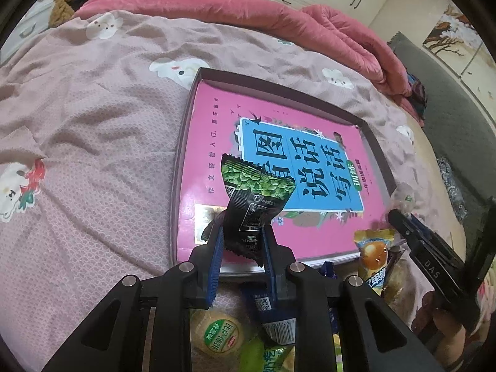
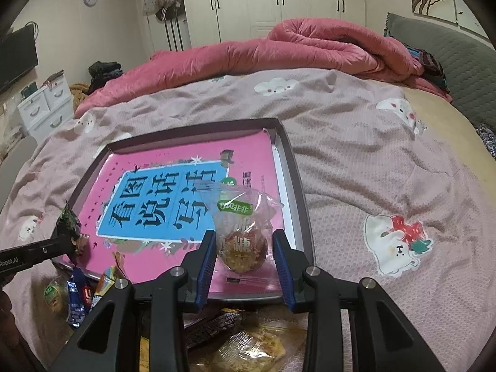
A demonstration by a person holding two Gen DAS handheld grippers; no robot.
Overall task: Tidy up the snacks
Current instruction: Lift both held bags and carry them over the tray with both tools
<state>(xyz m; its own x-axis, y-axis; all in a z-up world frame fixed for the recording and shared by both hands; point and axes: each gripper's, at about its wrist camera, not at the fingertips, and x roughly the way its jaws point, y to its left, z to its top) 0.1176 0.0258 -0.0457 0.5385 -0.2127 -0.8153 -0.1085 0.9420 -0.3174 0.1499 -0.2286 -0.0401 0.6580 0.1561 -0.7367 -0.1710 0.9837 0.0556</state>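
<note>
You are working over a bed (image 2: 356, 167) with a mauve animal-print sheet, a pink quilt (image 2: 310, 46) bunched along its far edge and white wardrobes (image 2: 279, 0) behind.

On the sheet lies a shallow dark tray (image 2: 291, 152) holding a pink book (image 1: 210, 142) with a blue title panel.

Your left gripper (image 1: 241, 232) is clenched on the lower end of a black pea packet (image 1: 252, 198), which stands up over the book's near edge; the green pea picture is at its top. In the right view the same packet (image 2: 68, 220) shows at the tray's near left corner.

Your right gripper (image 2: 245, 238) grasps a clear cake bag (image 2: 241, 232) with a round brown cake inside, hanging over the tray's near right part, above the book.

Off the tray's near edge, loose snacks (image 1: 266, 310) lie on the sheet: a blue packet (image 2: 77, 297), a yellow egg-print one (image 1: 372, 248), and round cakes in green-labelled wrappers (image 1: 217, 334). More wrapped pastry (image 2: 254, 347) sits under your right gripper.
</note>
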